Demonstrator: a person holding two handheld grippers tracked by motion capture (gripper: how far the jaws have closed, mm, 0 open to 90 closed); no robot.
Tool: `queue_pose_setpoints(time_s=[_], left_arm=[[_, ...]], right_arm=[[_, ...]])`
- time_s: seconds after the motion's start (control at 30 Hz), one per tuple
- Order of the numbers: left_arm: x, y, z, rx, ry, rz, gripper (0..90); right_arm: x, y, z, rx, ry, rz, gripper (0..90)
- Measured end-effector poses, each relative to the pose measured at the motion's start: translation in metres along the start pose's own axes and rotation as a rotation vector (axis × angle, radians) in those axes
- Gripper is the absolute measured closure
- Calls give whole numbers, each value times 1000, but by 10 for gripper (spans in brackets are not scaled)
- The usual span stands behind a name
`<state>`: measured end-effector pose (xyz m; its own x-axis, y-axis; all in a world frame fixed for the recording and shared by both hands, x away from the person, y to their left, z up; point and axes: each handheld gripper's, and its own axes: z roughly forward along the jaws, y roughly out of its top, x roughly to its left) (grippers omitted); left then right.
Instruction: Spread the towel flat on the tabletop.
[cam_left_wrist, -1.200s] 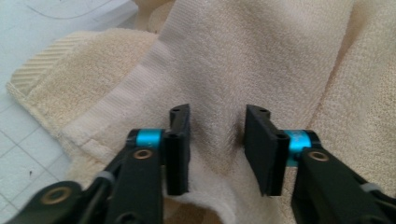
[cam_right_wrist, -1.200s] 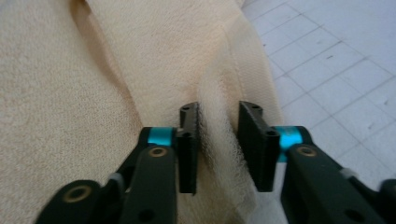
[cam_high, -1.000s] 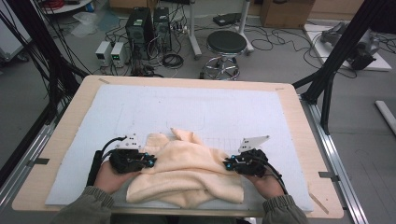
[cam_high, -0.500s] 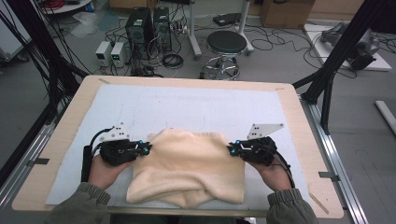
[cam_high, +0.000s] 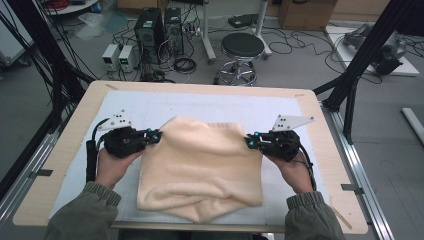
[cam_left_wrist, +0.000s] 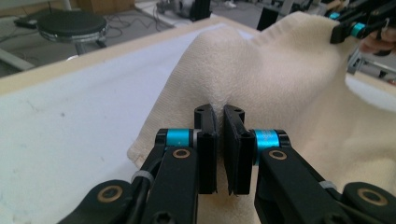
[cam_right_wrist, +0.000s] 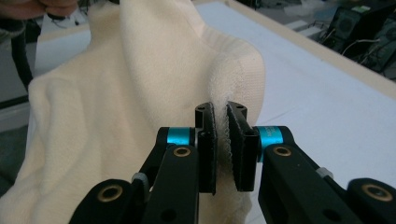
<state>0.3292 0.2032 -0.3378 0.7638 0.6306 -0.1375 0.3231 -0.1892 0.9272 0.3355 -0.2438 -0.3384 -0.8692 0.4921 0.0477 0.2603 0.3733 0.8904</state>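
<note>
A cream knitted garment (cam_high: 200, 167) hangs stretched between my two grippers above the white mat (cam_high: 215, 107), its lower part resting near the table's front edge. My left gripper (cam_high: 156, 135) is shut on the garment's left upper corner; in the left gripper view (cam_left_wrist: 219, 122) the jaws pinch the knit fabric (cam_left_wrist: 280, 93). My right gripper (cam_high: 248, 141) is shut on the right upper corner; in the right gripper view (cam_right_wrist: 219, 122) the cloth's edge (cam_right_wrist: 140, 93) is squeezed between the pads. Both grippers are held level, pointing toward each other.
The wooden table (cam_high: 70, 145) carries the white mat. Beyond its far edge stand a round stool (cam_high: 242, 47), computer cases (cam_high: 160, 25) and cables on the floor. Black frame posts (cam_high: 360, 65) rise at the right and left.
Both grippers have risen and moved apart and away from the person, lifting the garment's top edge and spreading it flat and wider.
</note>
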Motion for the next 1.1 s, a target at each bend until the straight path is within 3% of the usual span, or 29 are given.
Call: queue_pose_setpoints(time_s=[0.1, 0.23, 0.53, 0.6, 0.63, 0.73, 0.83, 0.9, 0.97, 1.03, 1.07, 1.1], left_arm=[[7, 11, 2, -35, 3, -10, 838], [11, 12, 2, -17, 3, 0, 837], [5, -27, 0, 20, -33, -11, 835], [1, -35, 1, 34, -50, -8, 834], [-1, -40, 1, 49, -70, -10, 834], [-6, -50, 0, 76, -85, 0, 835], [-2, -50, 2, 86, -67, -10, 837], [8, -40, 8, 100, 3, -34, 841], [23, -20, 18, 68, 42, -72, 844], [42, 15, 36, 45, 103, -89, 846], [52, 35, 46, 29, 134, -70, 841], [59, 51, 55, 1, 199, -58, 808]], right_arm=[[-9, 10, 1, -28, -1, 1, 831], [-14, 16, 3, -27, 10, 11, 831], [1, -6, 9, -12, 67, -4, 830], [7, -12, 11, 27, 75, -10, 830], [10, -15, 12, 14, 80, -22, 830], [19, -28, 17, 75, 110, -18, 830], [21, -38, 21, 112, 134, 0, 831], [18, -36, 22, 124, 129, 26, 841], [5, -22, 24, 126, 90, 20, 848], [-20, 9, 28, 97, 10, -6, 849], [-38, 31, 31, 77, -37, 11, 847], [-56, 52, 34, 55, -109, 26, 814]])
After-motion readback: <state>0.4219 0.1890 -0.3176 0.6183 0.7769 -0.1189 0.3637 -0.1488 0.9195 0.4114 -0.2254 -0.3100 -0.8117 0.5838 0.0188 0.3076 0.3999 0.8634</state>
